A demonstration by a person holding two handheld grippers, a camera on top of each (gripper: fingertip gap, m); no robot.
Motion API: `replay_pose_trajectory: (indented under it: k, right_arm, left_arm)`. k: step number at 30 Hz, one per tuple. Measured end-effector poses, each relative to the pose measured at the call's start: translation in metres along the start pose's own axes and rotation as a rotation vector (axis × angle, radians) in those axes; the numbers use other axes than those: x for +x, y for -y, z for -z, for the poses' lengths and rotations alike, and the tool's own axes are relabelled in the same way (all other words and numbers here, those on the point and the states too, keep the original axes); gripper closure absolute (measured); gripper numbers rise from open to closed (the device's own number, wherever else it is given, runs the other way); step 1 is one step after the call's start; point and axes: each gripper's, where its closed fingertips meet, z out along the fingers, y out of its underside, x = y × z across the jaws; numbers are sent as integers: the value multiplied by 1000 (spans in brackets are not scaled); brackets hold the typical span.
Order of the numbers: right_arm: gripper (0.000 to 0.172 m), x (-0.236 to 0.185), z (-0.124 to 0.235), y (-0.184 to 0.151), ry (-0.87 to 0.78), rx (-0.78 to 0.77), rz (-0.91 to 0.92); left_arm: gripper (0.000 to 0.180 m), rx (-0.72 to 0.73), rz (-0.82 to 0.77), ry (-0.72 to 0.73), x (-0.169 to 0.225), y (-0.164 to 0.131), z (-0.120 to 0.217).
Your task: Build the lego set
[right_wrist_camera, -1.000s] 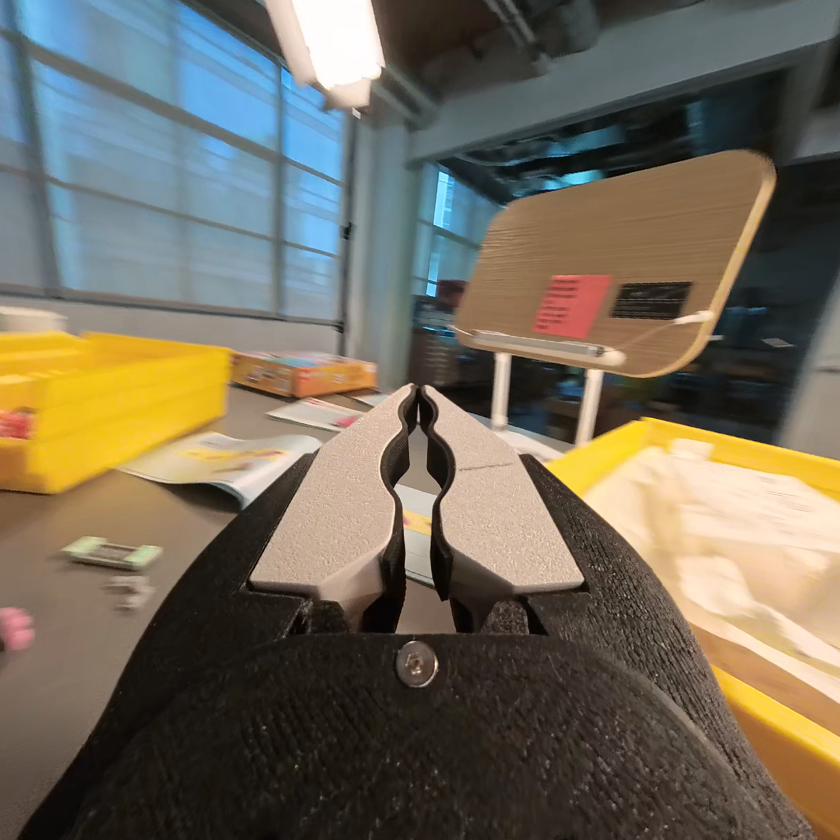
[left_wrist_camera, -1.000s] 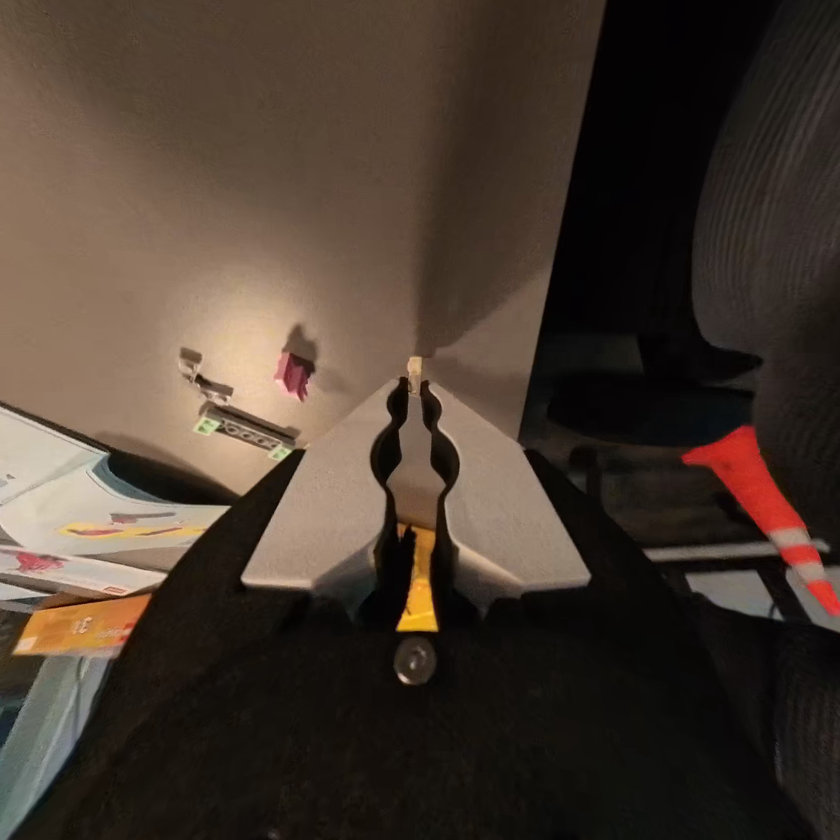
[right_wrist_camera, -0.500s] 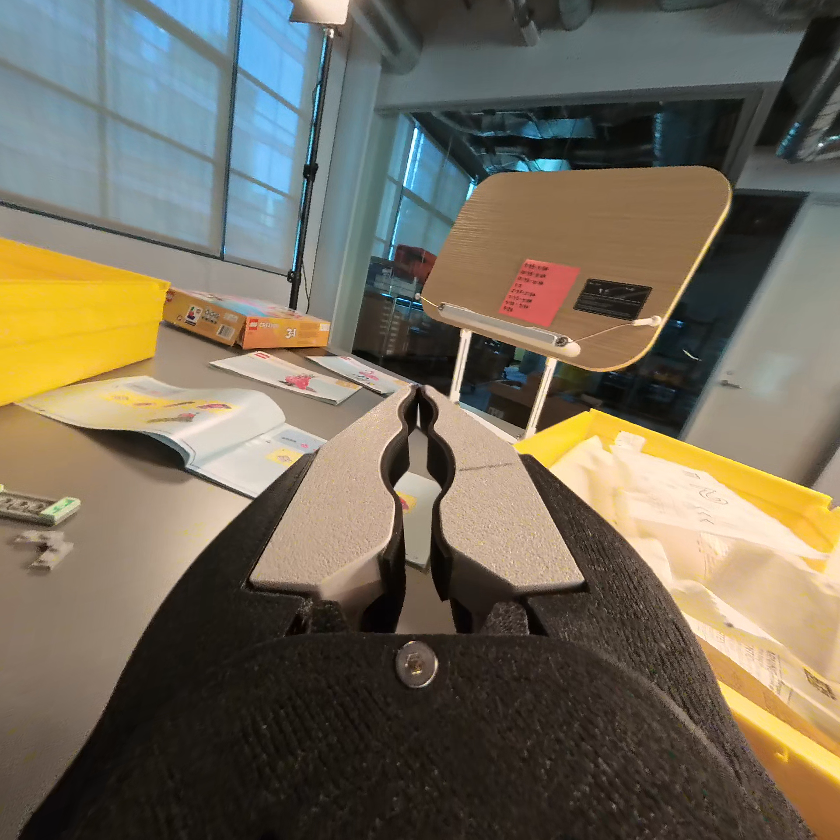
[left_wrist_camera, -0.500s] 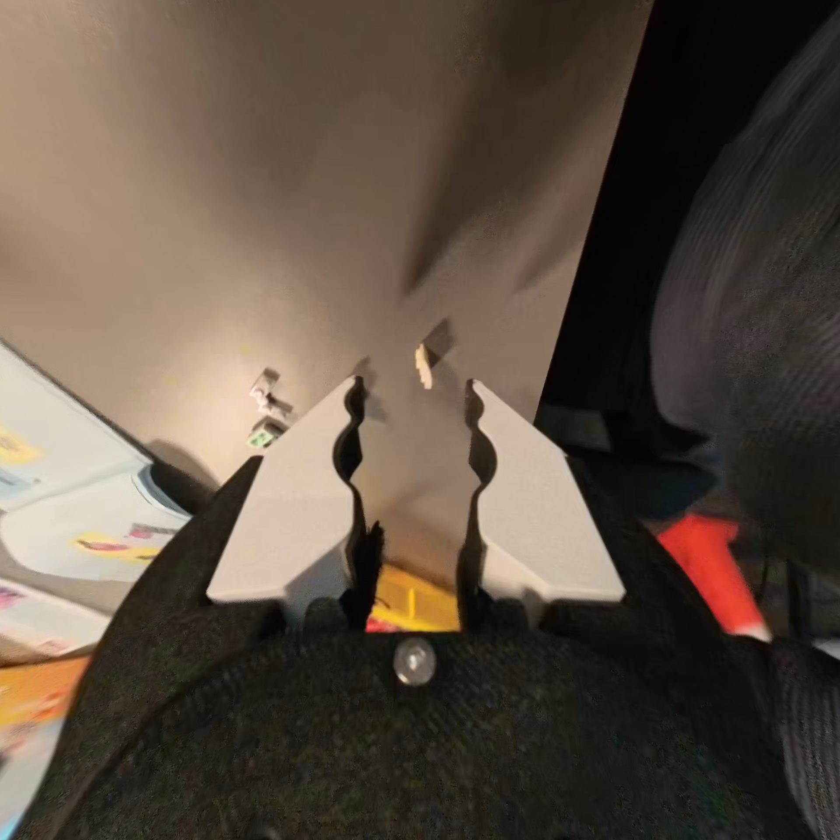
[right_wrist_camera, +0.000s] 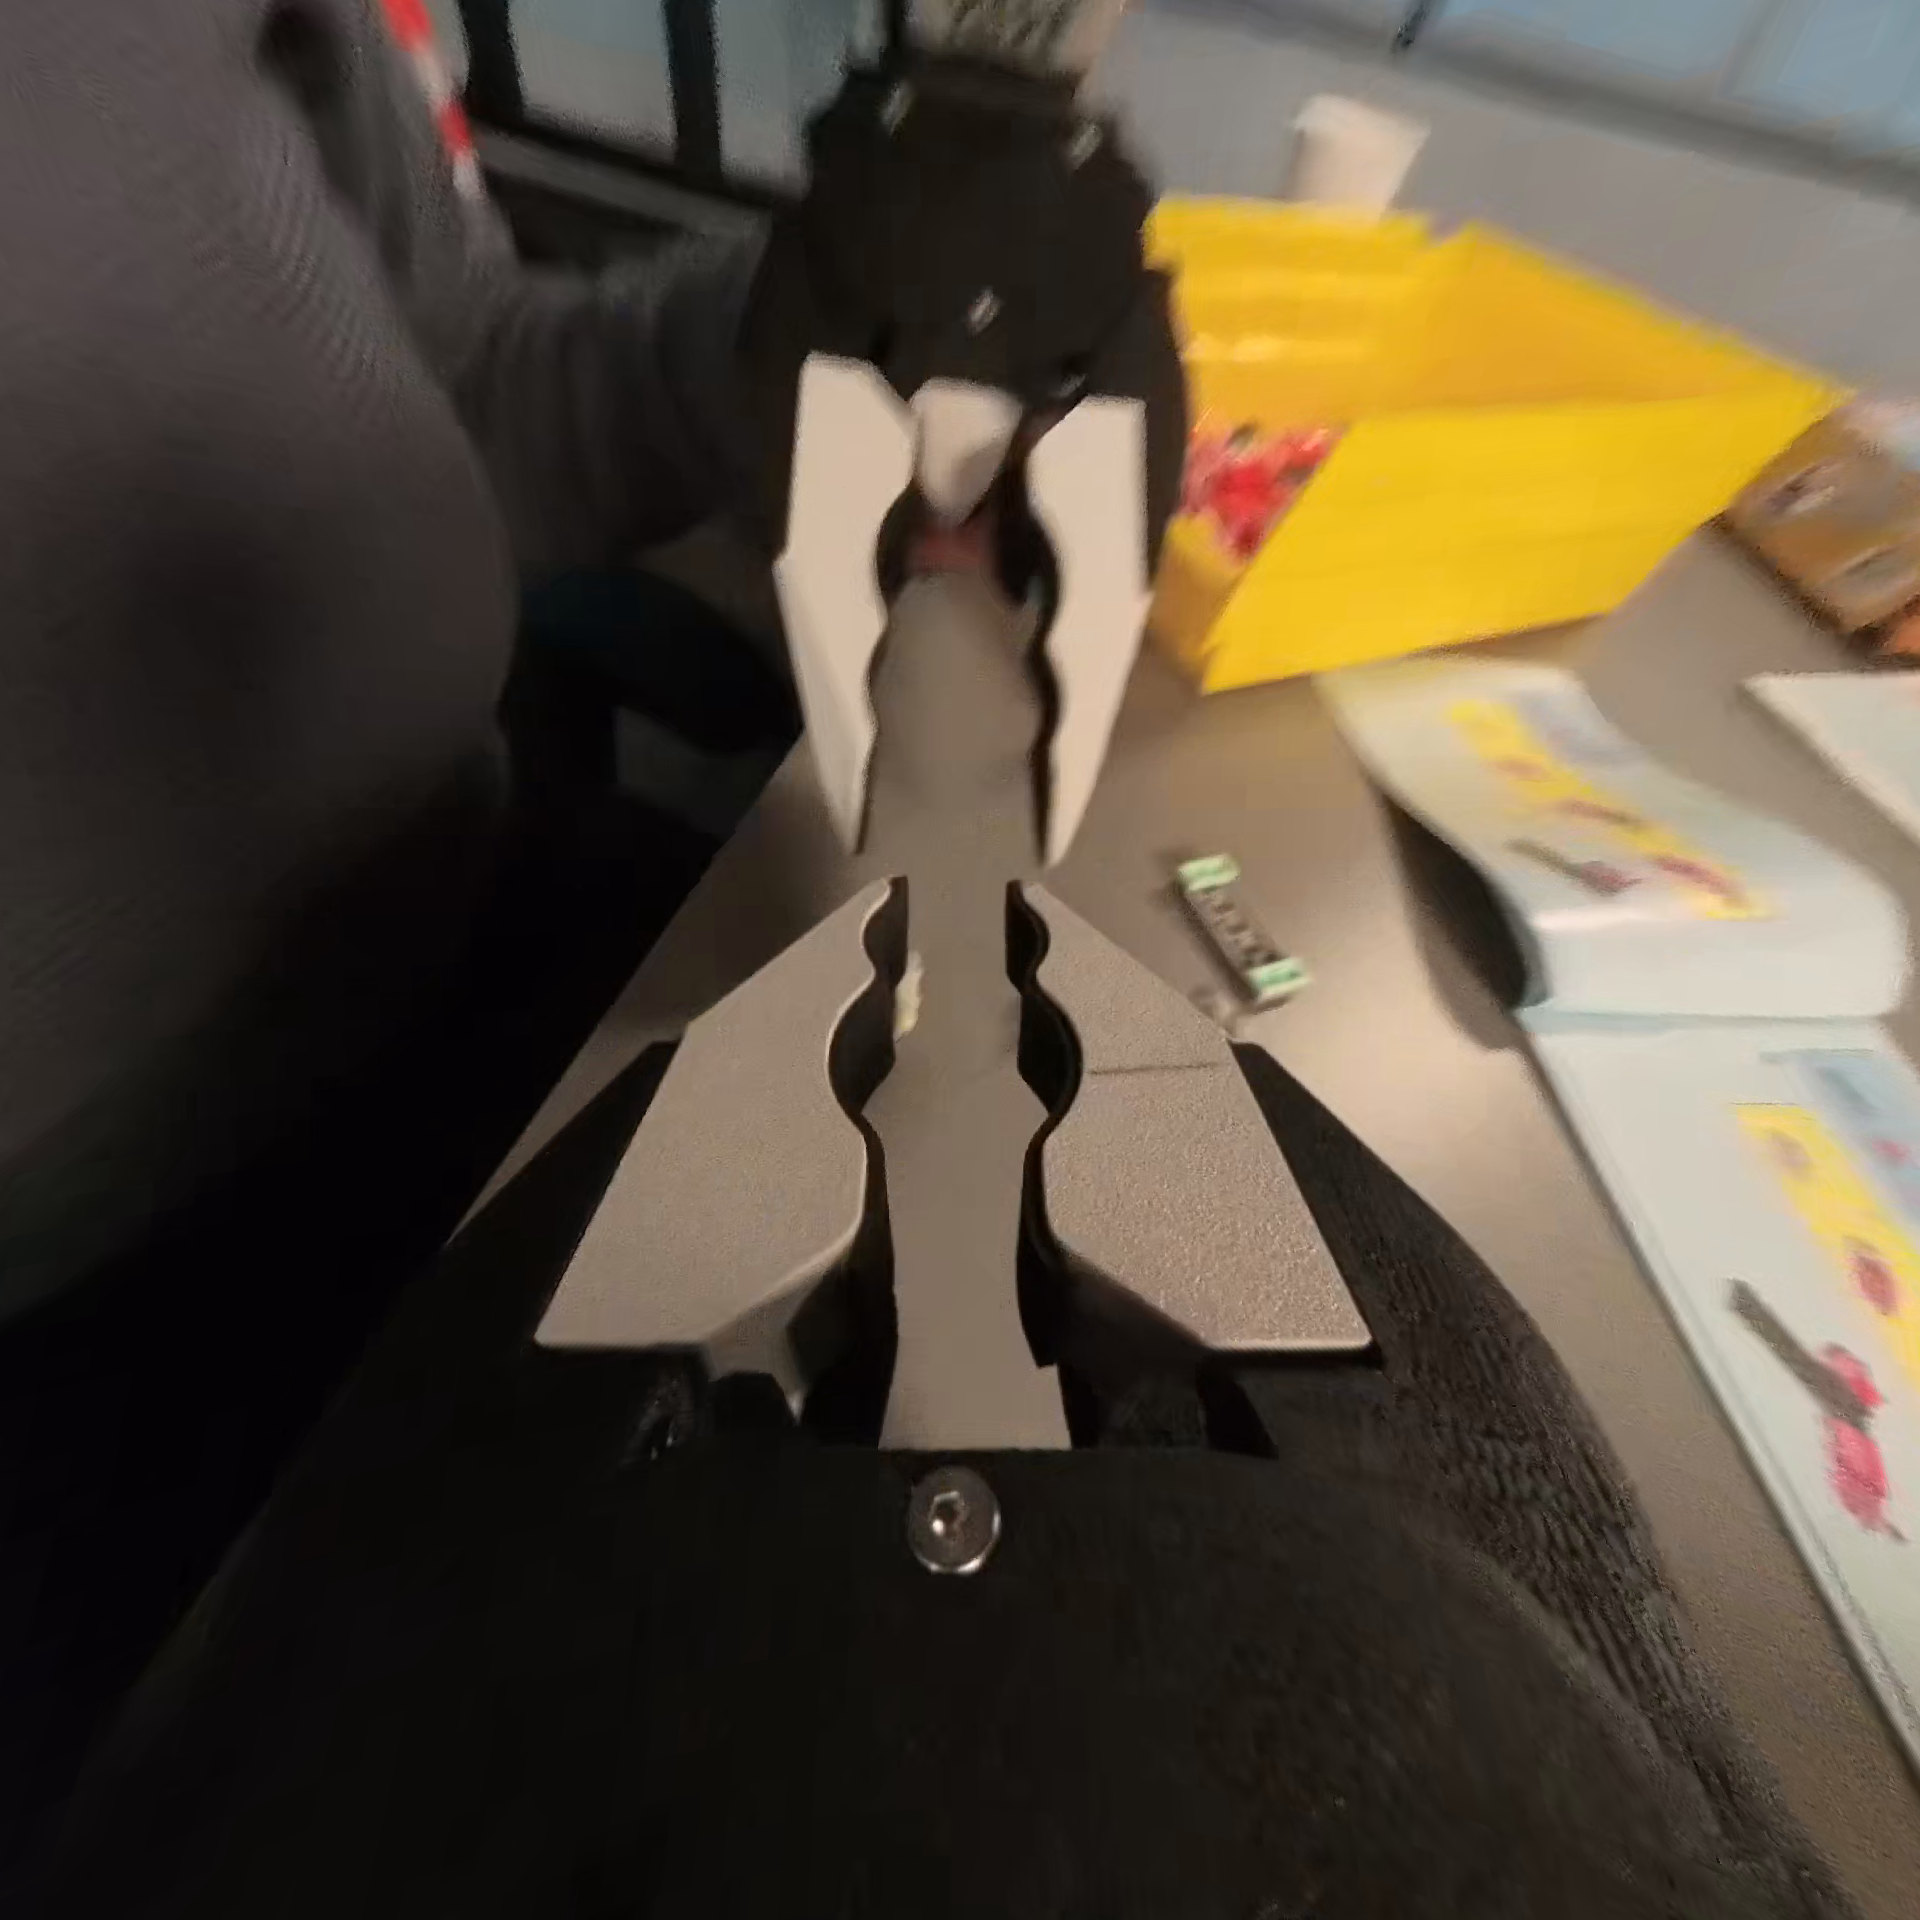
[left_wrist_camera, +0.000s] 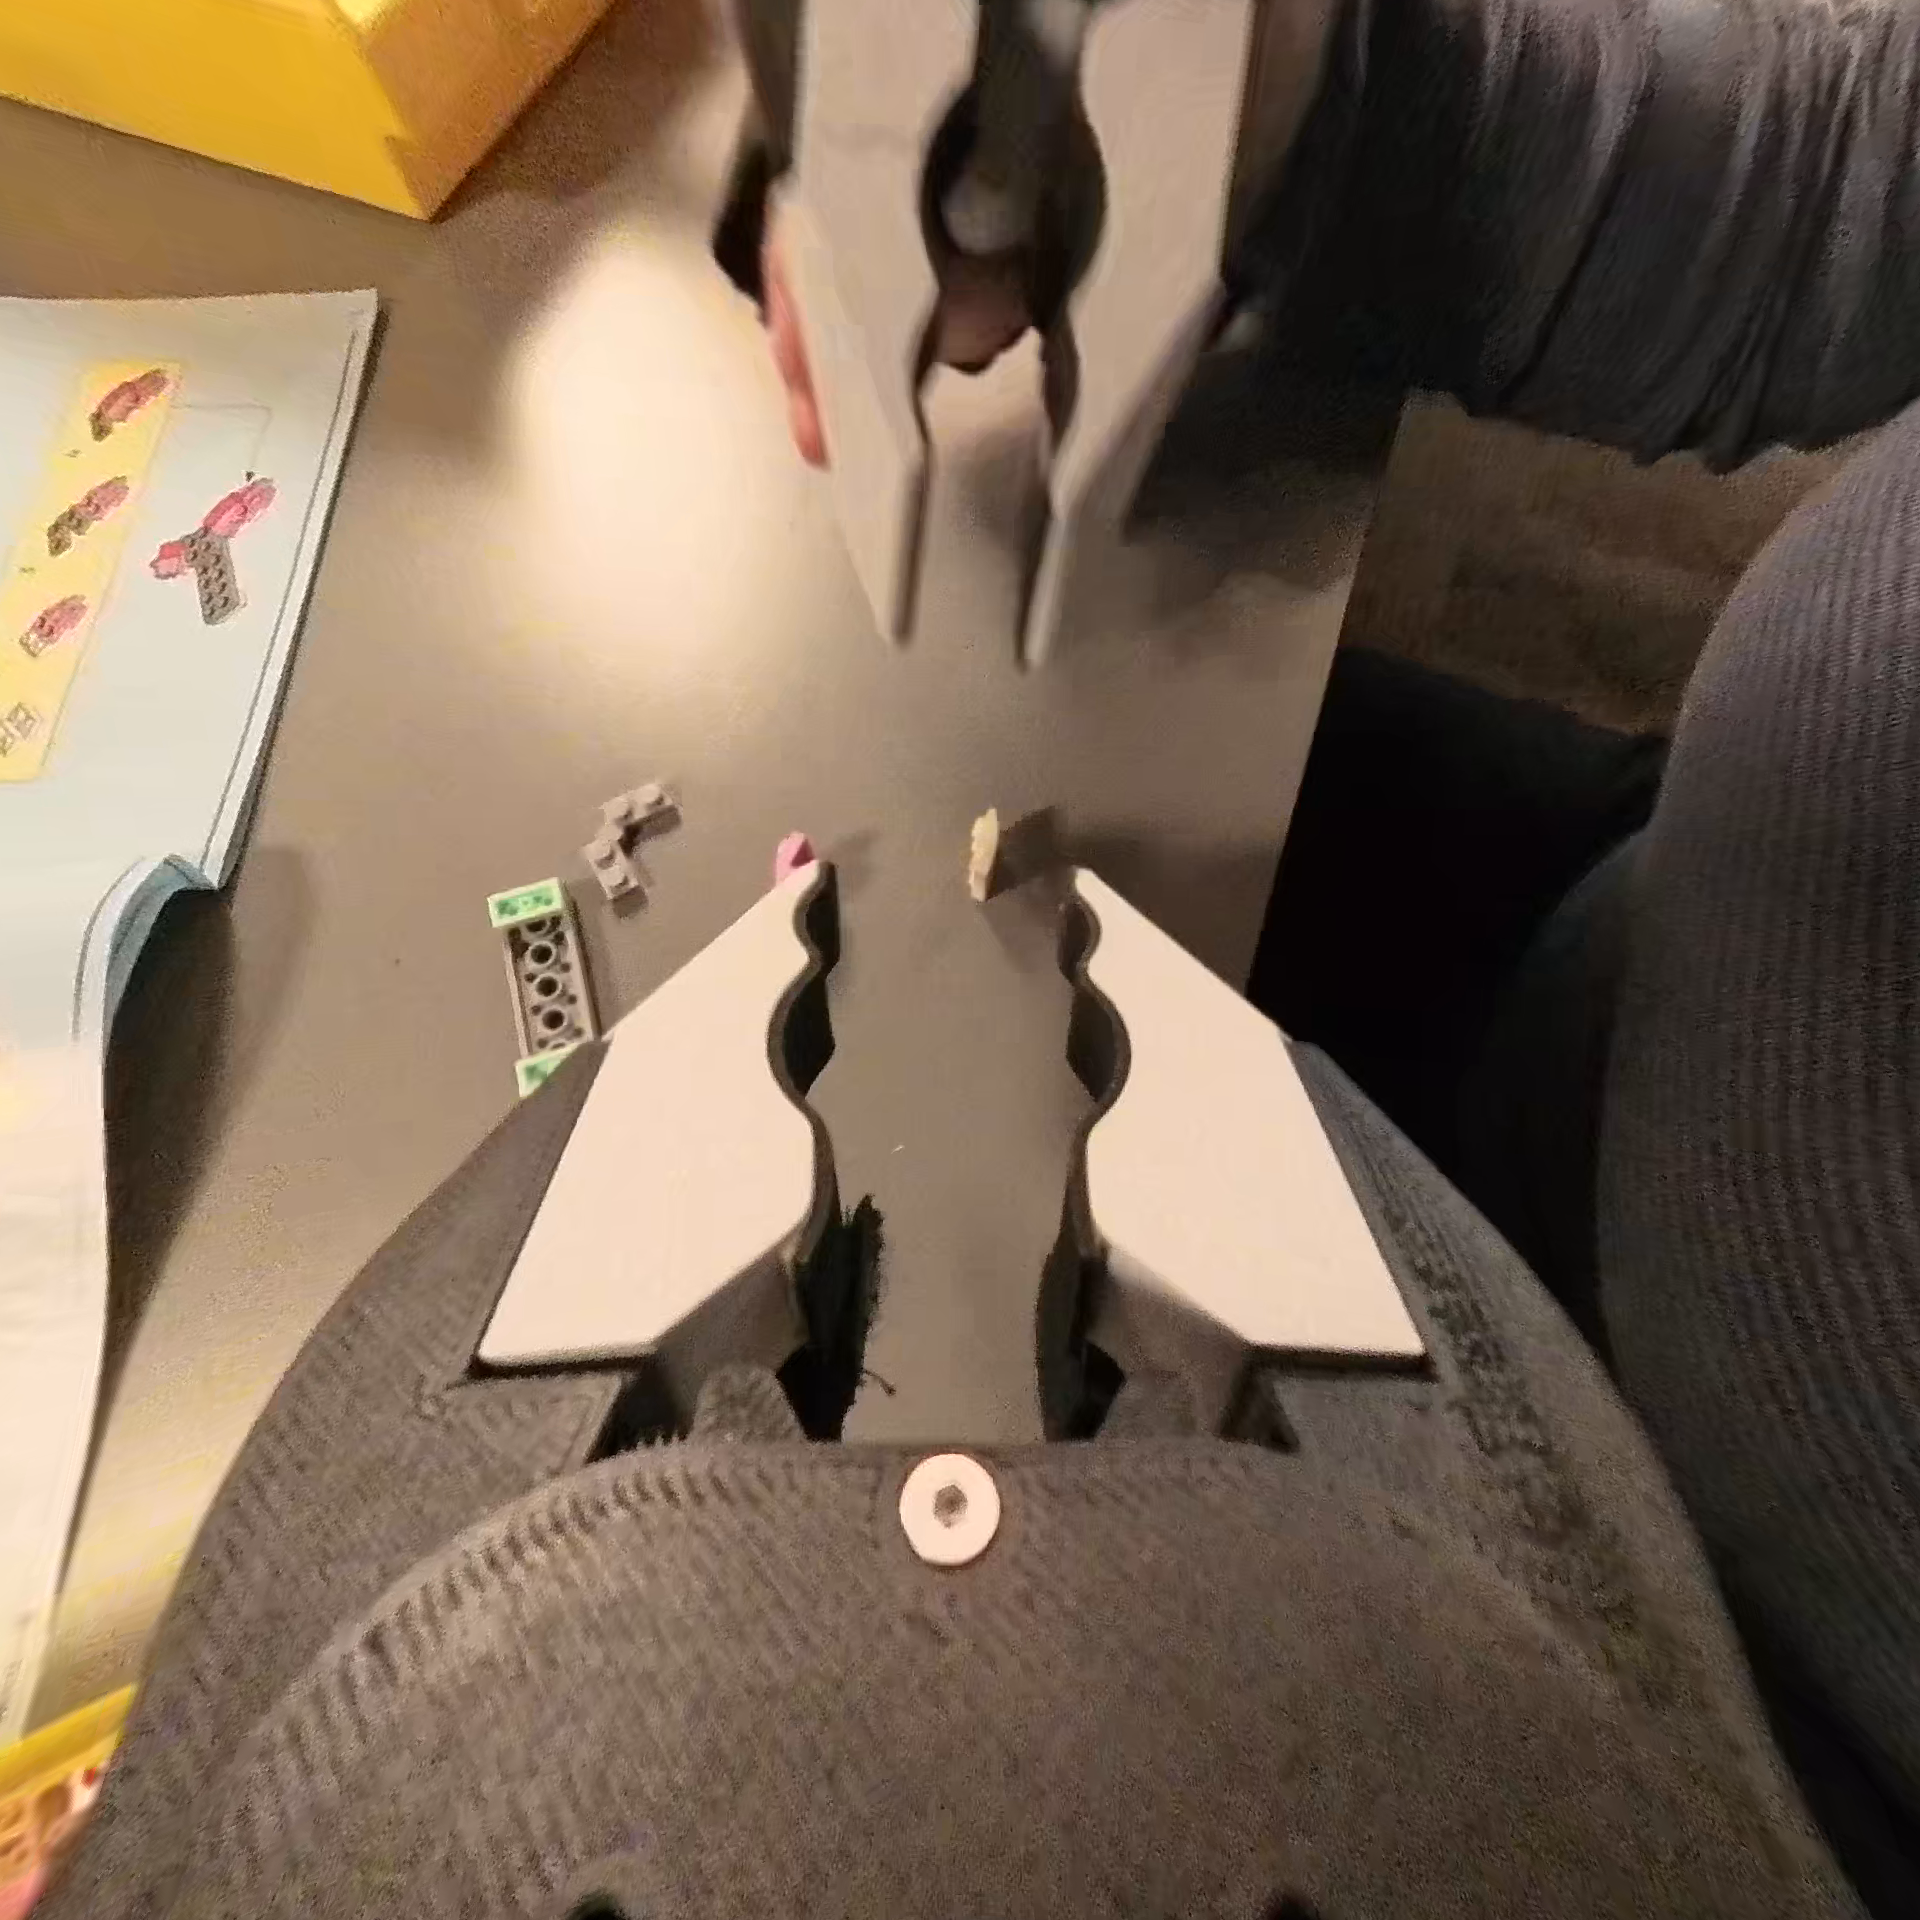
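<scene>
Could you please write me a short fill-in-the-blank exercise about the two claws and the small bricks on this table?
1. Both claws, left and right, are ____, holding nothing.
2. The small tan piece lies on the ____.
3. The grey beam has ____ ends.
4. The bin is ____.

Answers: open; table; green; yellow

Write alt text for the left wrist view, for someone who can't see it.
The open left gripper hovers over a grey table, a small tan toothed brick lying just beyond its fingertips. The right gripper, also open and empty, points in from above; grey, green-tipped and pink bricks lie left.
</scene>
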Motion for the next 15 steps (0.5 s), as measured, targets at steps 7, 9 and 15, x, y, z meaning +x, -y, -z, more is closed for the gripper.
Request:
replay_pose_trajectory:
  k: [7, 9, 15]
  right_arm:
    - [154, -19, -26, -50, 82, -288, 23]
    - [158, -17, -27, -52, 70, -301, 31]
    - [169, -13, -29, -51, 49, -300, 37]
  left_arm:
    - [114, -35, 55, 19, -23, -23, -14]
    - [114, -38, 58, -6, -23, -26, -19]
    - [115, -19, 45, -74, -16, -24, -27]
